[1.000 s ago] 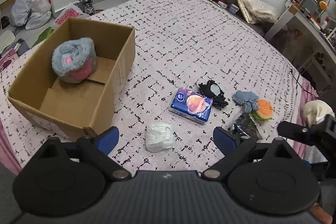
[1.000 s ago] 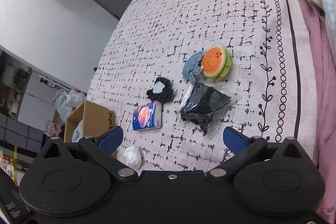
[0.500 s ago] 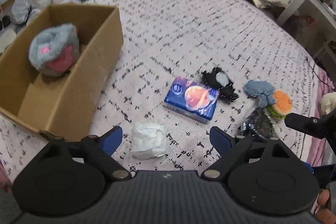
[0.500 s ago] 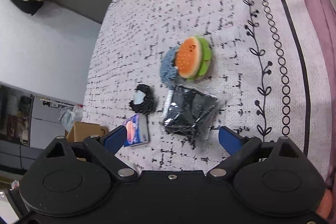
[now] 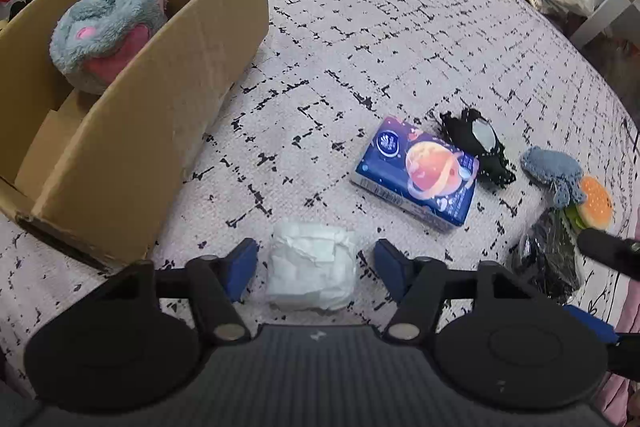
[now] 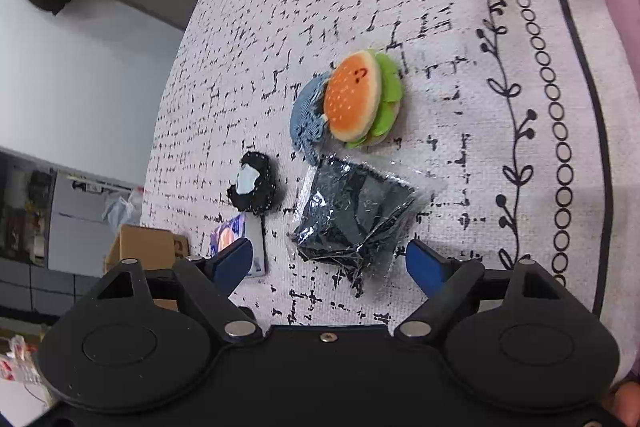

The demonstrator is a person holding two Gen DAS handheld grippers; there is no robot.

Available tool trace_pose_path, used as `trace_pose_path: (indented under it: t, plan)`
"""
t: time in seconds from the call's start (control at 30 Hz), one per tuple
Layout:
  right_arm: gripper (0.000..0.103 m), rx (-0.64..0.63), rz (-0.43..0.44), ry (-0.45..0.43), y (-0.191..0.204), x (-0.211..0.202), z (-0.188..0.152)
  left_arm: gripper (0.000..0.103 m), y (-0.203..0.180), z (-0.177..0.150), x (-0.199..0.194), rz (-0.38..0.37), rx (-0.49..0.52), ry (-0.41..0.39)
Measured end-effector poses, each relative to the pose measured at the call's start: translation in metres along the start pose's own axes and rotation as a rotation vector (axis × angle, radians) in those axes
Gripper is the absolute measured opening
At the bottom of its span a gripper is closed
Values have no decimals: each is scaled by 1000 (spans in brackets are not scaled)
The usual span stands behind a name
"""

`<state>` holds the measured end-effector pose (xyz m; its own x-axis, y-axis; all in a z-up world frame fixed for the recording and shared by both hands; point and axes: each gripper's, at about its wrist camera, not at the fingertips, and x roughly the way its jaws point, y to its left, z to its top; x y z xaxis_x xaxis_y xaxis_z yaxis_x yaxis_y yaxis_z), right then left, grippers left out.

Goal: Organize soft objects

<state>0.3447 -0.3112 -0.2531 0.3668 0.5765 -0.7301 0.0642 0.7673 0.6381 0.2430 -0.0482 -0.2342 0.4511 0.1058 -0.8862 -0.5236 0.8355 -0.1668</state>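
Left tongs (image 5: pixel 311 261) spread wide around the tissue wad (image 5: pixel 311 269), just beside the box (image 5: pixel 160 99); right tongs (image 6: pixel 329 261) spread over the black packet (image 6: pixel 354 215). Next, I'd say: pinch, lift, box it.

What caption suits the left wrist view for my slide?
Open left gripper straddles white tissue wad beside cardboard box holding plush toy.

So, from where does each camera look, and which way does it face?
Left wrist: sits on the left claw, looks down at the white tissue wad and cardboard box; its own open fingers show.
Right wrist: sits on the right claw, looks down at the black bagged item; open fingers show.
Shared: burger plush, tissue pack.
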Motion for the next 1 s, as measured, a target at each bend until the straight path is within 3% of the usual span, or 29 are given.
trace_pose_path:
  t: [0.07, 0.1, 0.13, 0.23, 0.47, 1.0]
  plan:
    - [62, -9, -11, 8, 2, 5, -1, 44, 2, 2, -1, -5, -11, -3]
    - [56, -10, -18, 7, 2, 7, -1, 44, 3, 3, -2, -8, -18, -1]
    - [38, -10, -27, 3, 1, 7, -1, 44, 3, 4, -2, -11, -19, 3]
    - [28, -25, -35, -1, 0, 9, -2, 43, 2, 4, -8, -26, -20, 0]
    - [22, -41, -38, -36, 0, -8, -9, 43, 4, 0, -39, -62, -10, -38]
    - [20, -97, -10, -143, 4, -61, -28, 43, 17, 14, -114, -120, 16, -140]
